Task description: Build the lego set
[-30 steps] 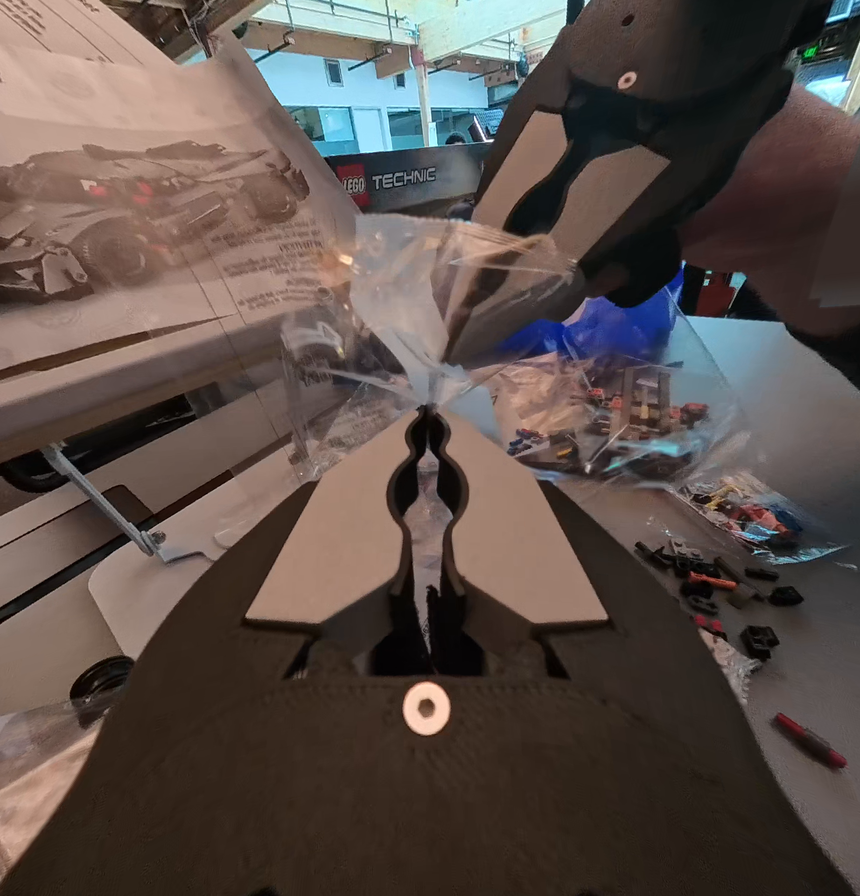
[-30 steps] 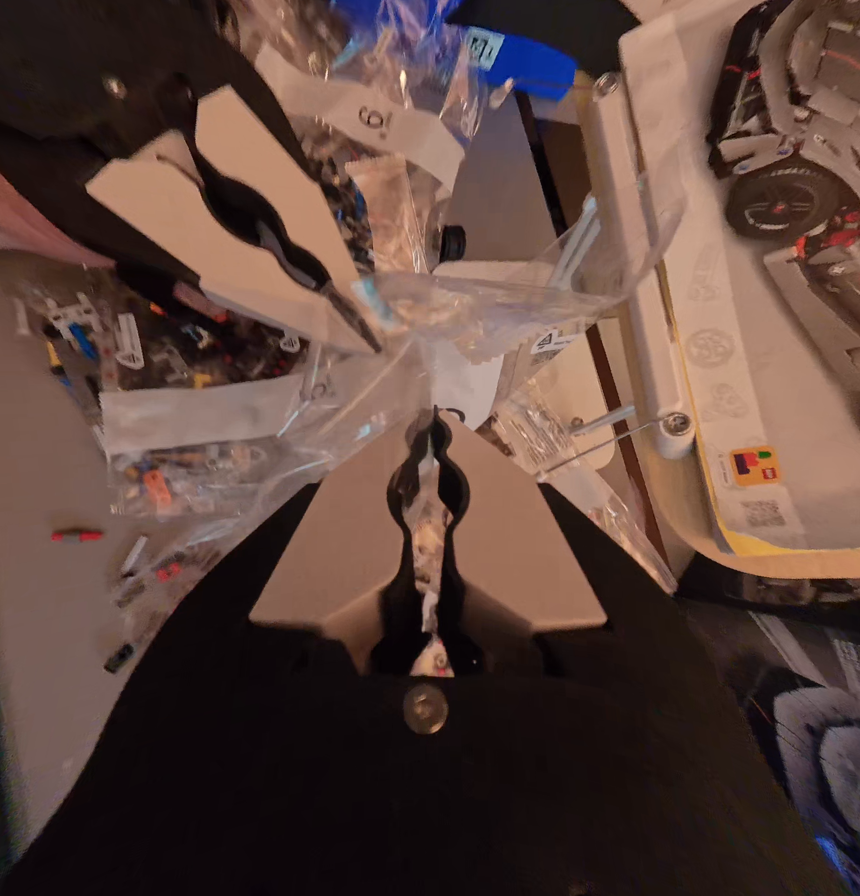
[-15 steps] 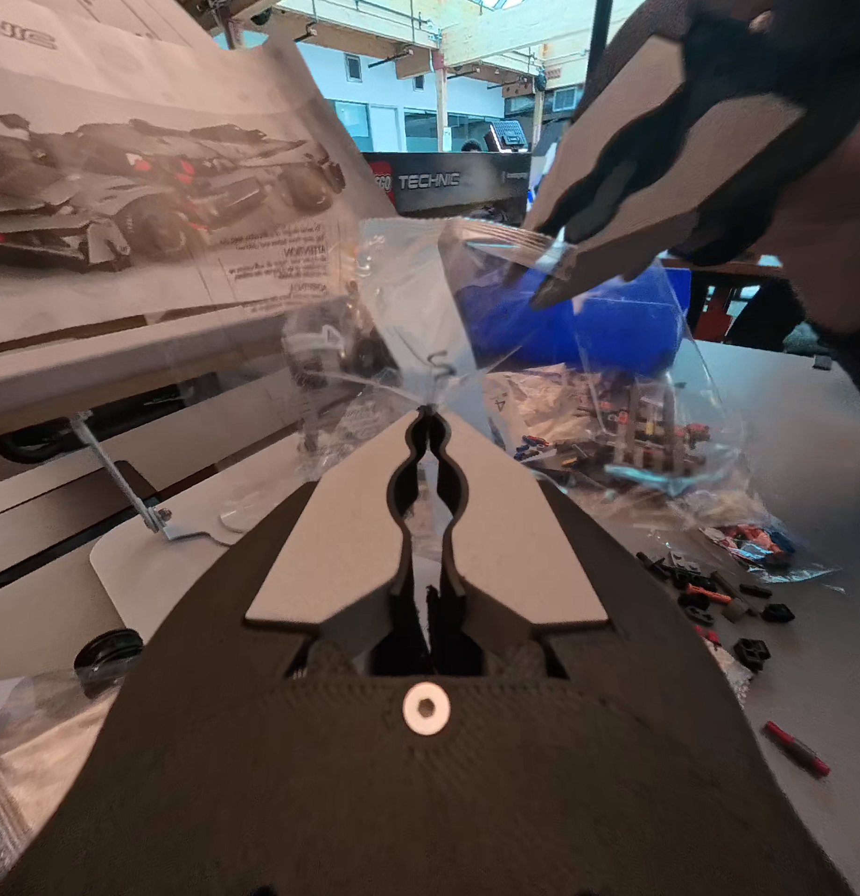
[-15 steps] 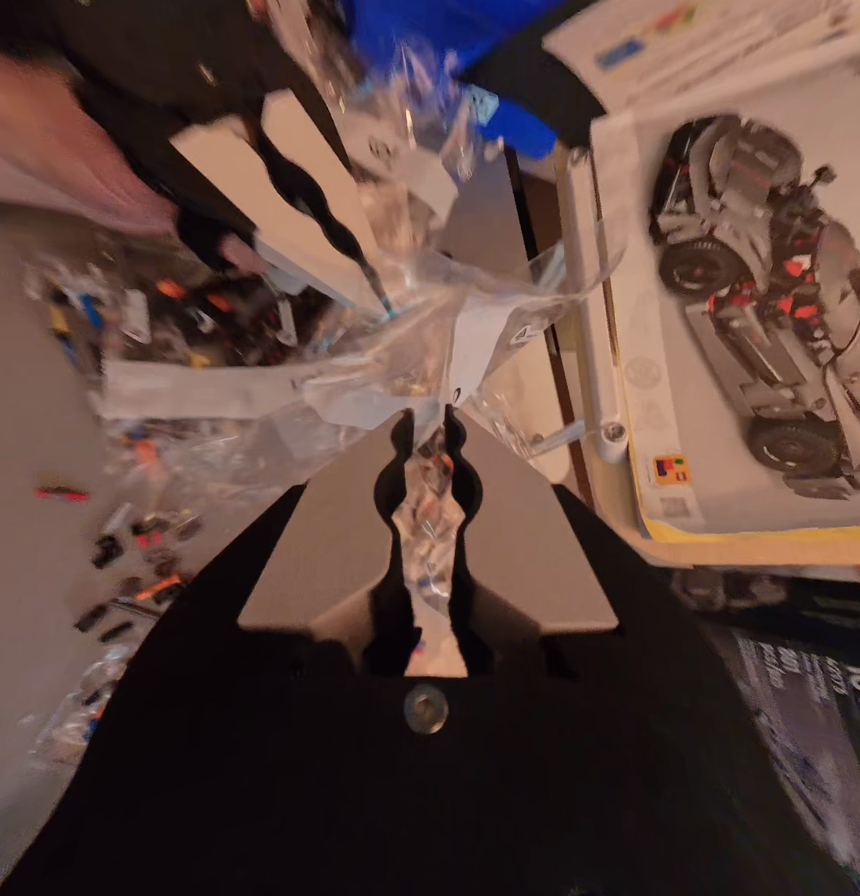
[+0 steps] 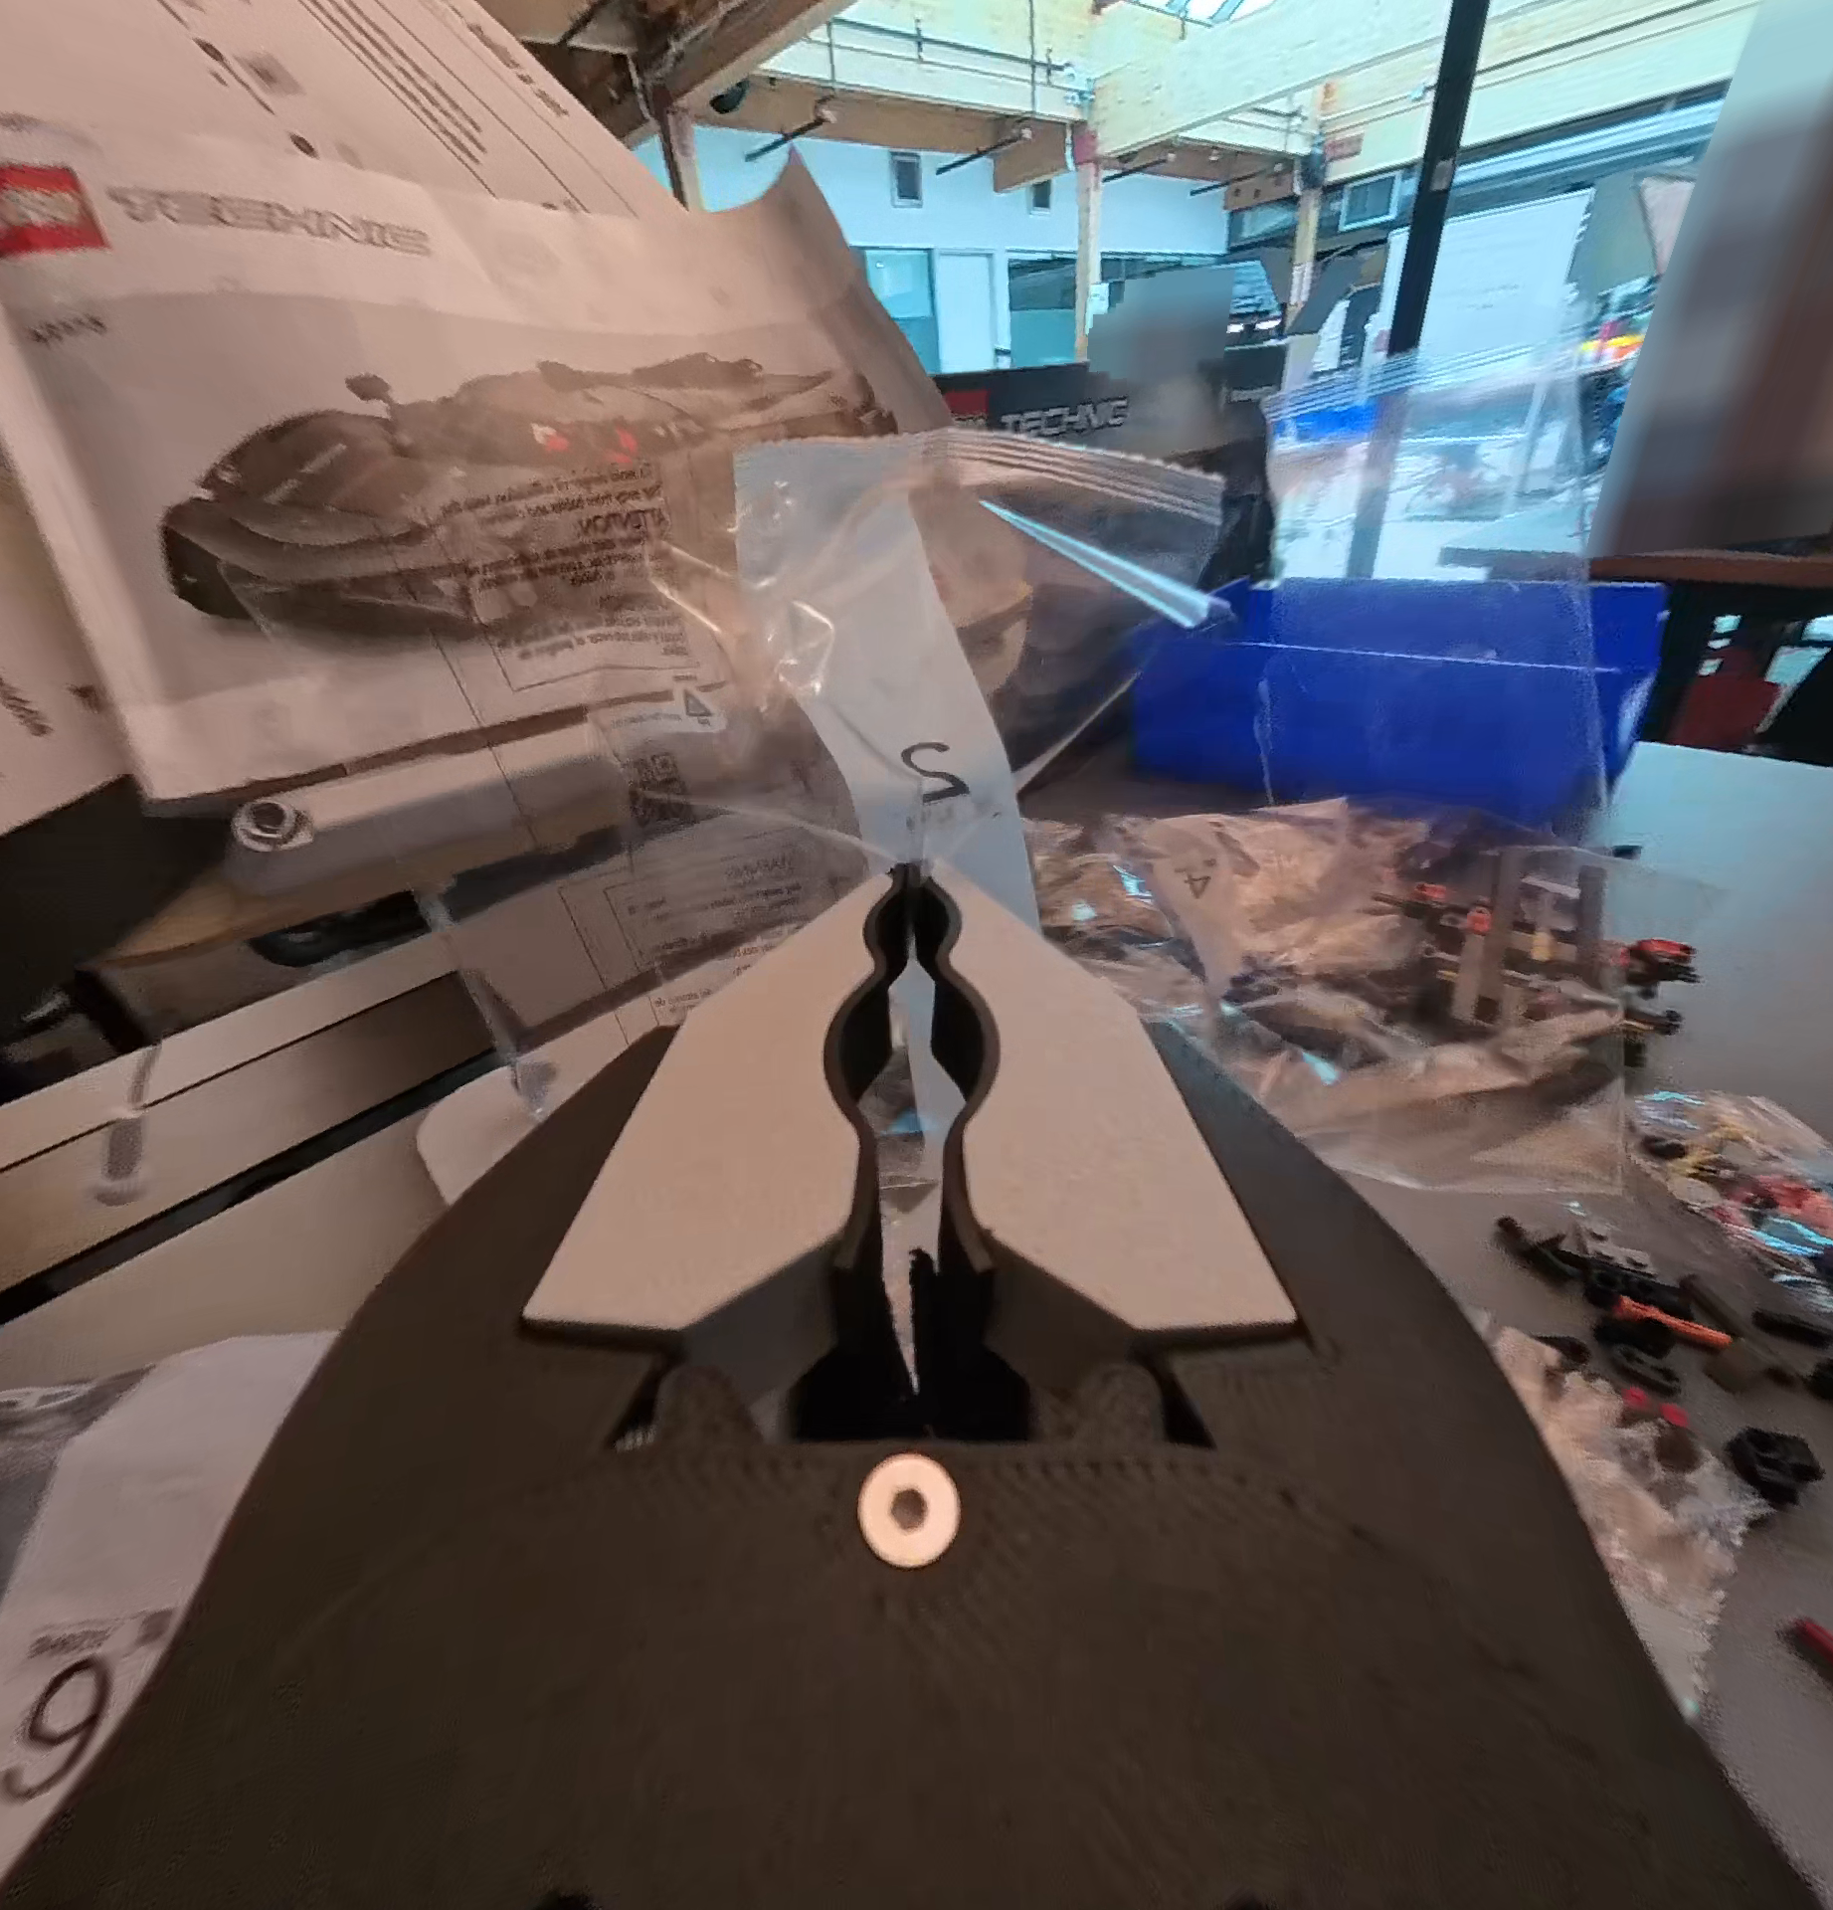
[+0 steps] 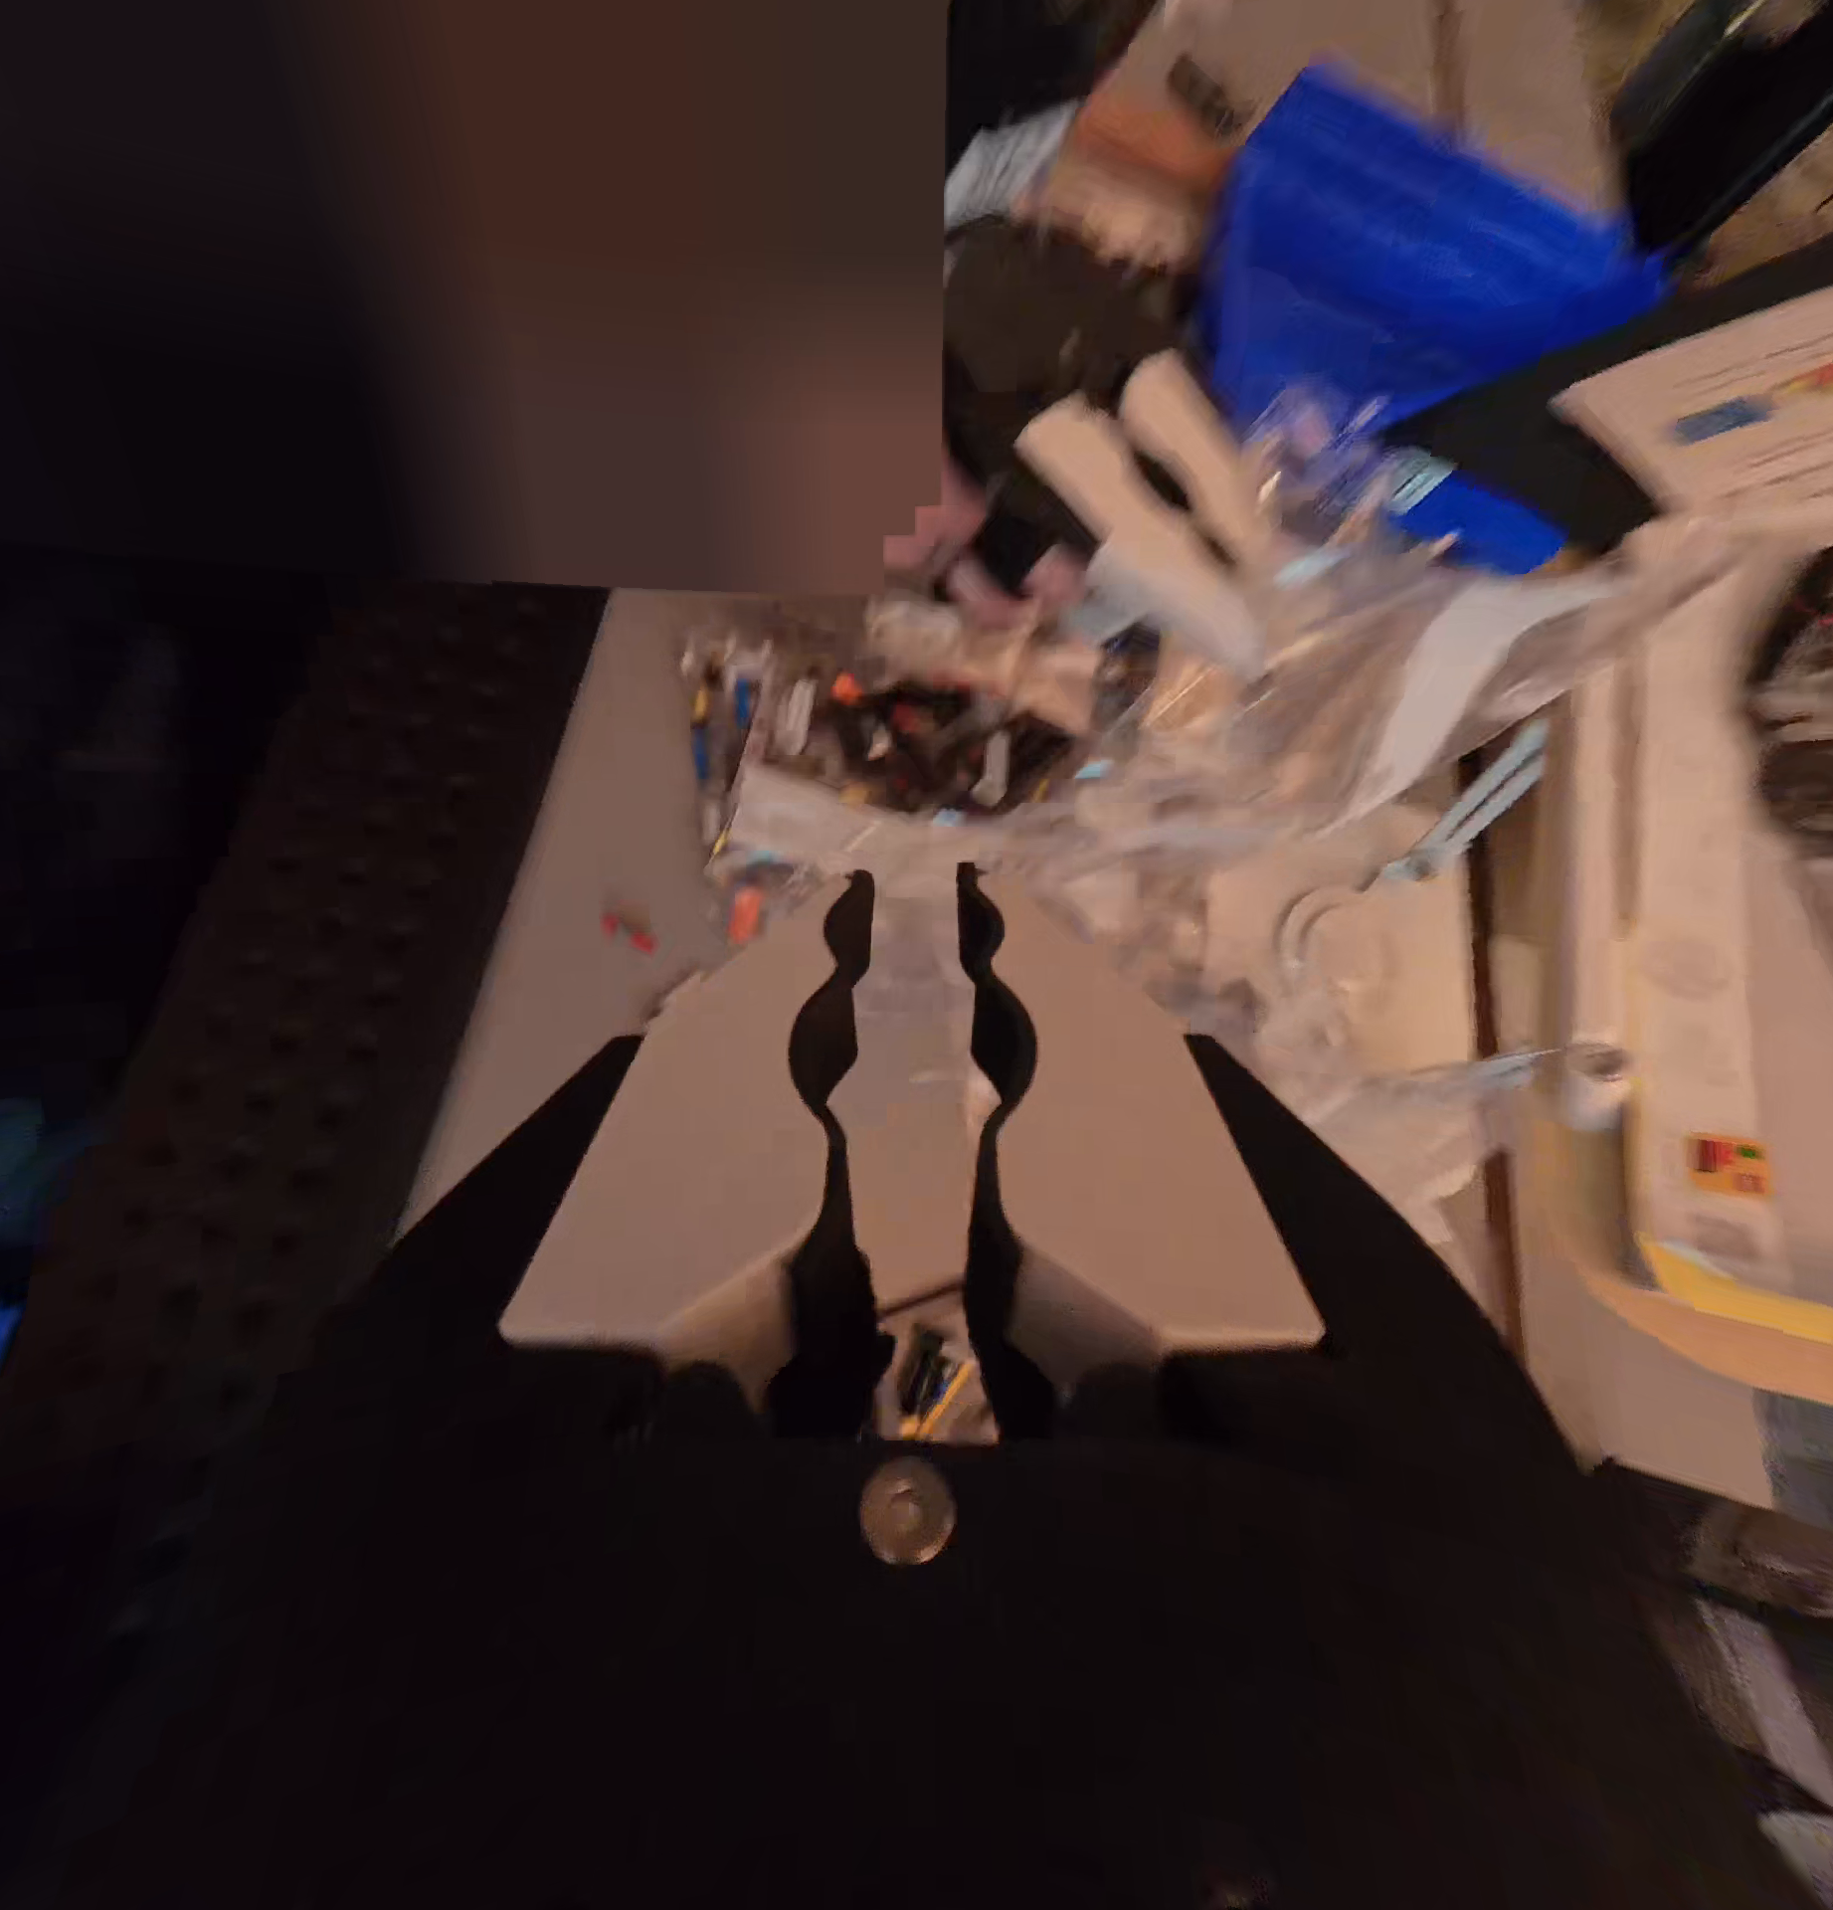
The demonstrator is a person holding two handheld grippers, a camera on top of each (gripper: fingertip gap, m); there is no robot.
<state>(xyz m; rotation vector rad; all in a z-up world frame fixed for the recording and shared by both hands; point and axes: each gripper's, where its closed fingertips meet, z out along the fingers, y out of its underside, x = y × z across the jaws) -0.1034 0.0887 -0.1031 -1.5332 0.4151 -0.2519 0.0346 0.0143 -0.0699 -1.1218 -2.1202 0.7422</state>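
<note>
My left gripper point(image 5: 910, 876) is shut on a clear plastic parts bag point(image 5: 922, 641) with a white strip and holds it up above the table. In the blurred right wrist view my right gripper point(image 6: 914, 876) is open and empty, pulled back from the bag point(image 6: 1336, 661). The left gripper point(image 6: 1150, 517) shows there farther off, still pinching the bag. Loose small black, red and orange Lego pieces point(image 5: 1677, 1344) lie on the grey table point(image 5: 1780, 837) at the right. More bags of parts point(image 5: 1336, 961) lie behind them.
An instruction booklet point(image 5: 406, 496) with a car picture stands propped on a holder at the left. A blue bin point(image 5: 1408, 682) sits at the back. A numbered bag point(image 5: 75, 1530) lies at the lower left. A dark studded mat point(image 6: 302, 930) borders the table's near edge. The left gripper's tips are roughly 15 centimetres from the right gripper's.
My right gripper has opened, let go of the bag and drawn away out of the left wrist view. My left gripper keeps its hold and the bag now hangs open from it.
</note>
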